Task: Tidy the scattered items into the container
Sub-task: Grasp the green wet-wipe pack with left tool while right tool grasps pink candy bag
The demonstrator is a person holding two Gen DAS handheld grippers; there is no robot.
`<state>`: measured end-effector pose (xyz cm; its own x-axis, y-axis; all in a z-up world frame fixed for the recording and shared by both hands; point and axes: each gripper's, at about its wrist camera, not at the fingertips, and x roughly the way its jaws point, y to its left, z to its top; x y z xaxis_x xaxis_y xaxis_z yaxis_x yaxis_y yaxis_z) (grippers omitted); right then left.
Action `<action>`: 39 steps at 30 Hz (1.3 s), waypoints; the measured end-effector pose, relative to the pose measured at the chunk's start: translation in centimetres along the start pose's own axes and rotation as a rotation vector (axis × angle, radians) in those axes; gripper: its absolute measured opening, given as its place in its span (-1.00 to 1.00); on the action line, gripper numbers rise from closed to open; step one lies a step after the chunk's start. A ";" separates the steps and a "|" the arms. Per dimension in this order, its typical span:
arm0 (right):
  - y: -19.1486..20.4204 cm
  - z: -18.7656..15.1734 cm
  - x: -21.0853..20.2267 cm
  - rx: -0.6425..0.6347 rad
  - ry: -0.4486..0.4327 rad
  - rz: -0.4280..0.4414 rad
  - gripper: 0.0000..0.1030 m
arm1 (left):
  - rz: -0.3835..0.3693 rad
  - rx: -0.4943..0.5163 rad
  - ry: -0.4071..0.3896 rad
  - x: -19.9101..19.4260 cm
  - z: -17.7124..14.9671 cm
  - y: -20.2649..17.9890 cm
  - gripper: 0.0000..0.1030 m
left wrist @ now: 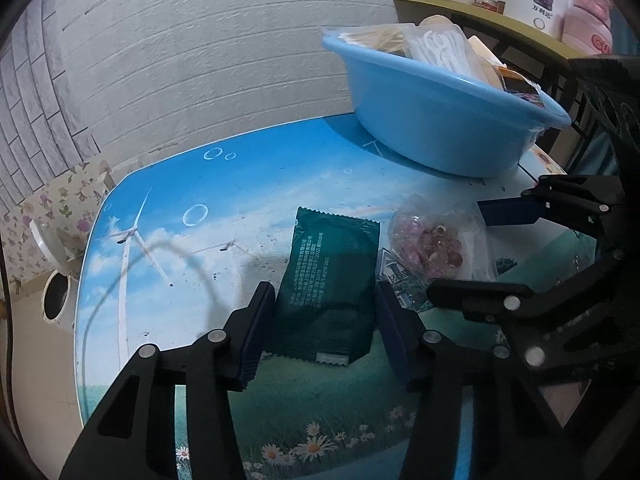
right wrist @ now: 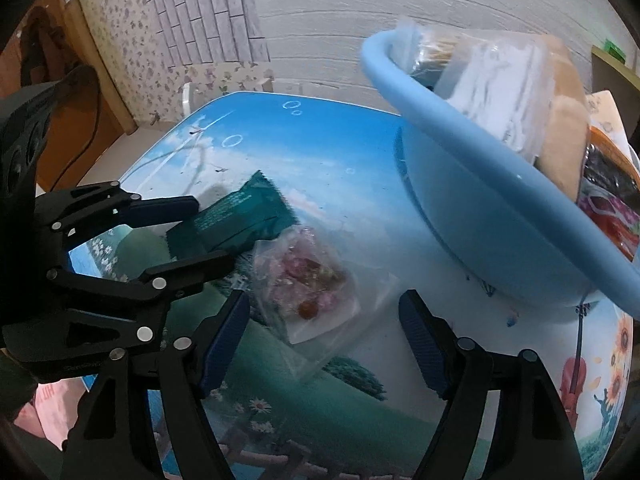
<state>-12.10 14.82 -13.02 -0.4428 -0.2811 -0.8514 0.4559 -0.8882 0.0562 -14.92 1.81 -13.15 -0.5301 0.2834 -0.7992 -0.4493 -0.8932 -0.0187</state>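
Your left camera gives you the back of the green packet (left wrist: 330,284) flat on the table (left wrist: 168,208), its white print readable, and the shelf (left wrist: 480,14) behind the basin (left wrist: 432,120) with cups and a pink tub on it. Your right camera shows none of that shelf's load; it shows instead the table's far end with sunflowers and a violin printed on it, and a red packet inside the basin.

Count two loose items on the table: one green packet and one clear bag (right wrist: 308,284) of pink and red beads. They lie just beside each other, in front of the one blue basin, which already holds several packs.

Your left gripper (left wrist: 324,320) tilts down over the packet, one finger along each long edge. The pads sit at or very near those edges, but you cannot tell from either view whether they press on it.

Your right gripper (right wrist: 324,344) also tilts down, its fingers standing wide on either side of the bead bag with table showing between pad and bag on both sides; nothing is grasped.
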 end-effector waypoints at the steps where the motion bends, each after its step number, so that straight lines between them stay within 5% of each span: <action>1: 0.1 0.0 0.0 -0.011 -0.001 -0.006 0.18 | -0.003 0.007 -0.003 -0.1 -0.1 -0.1 -0.11; 10: 0.7 -0.1 -0.6 -0.063 -0.001 0.080 -0.71 | -0.014 0.022 -0.003 -0.7 -0.5 -1.0 -0.32; 24: -0.1 -1.1 -1.7 -0.012 0.008 0.135 -0.76 | -0.017 -0.065 0.011 -1.7 -1.4 -1.0 -0.37; 39: -0.9 -2.2 -4.8 0.022 -0.051 0.146 -0.76 | 0.026 -0.128 -0.058 -5.7 -0.4 -2.5 -0.36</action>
<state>-8.67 17.83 -10.16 -0.4122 -0.4253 -0.8057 0.5015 -0.8442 0.1891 -10.51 2.27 -8.81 -0.5829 0.2756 -0.7643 -0.3410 -0.9368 -0.0777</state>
